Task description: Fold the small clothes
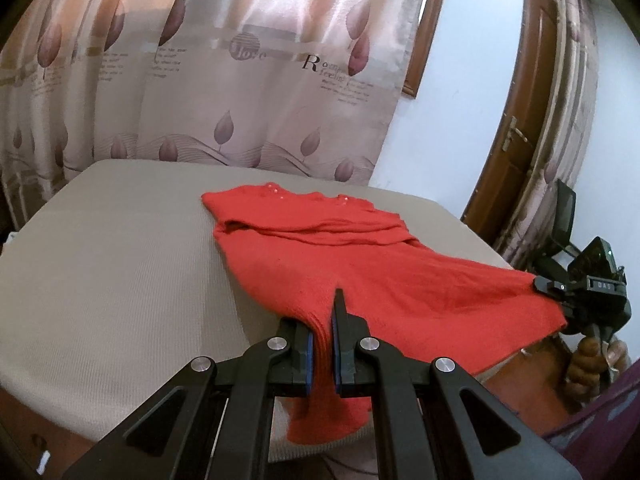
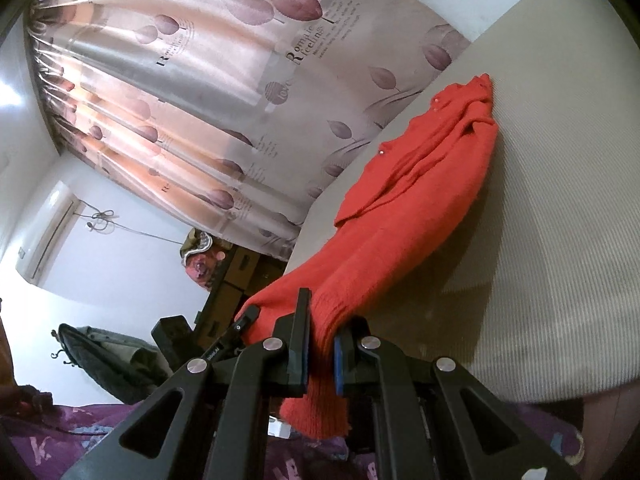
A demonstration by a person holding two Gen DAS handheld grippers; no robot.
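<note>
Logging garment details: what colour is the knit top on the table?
Solid red-orange knit top, clearest in the left wrist view.

- The tabletop is covered with a beige ribbed cloth and has rounded far corners.
- 1 red knitted garment lies on it, its pearl-trimmed neckline toward the far edge.
- The garment's near hem is lifted off the tabletop's front edge.
</note>
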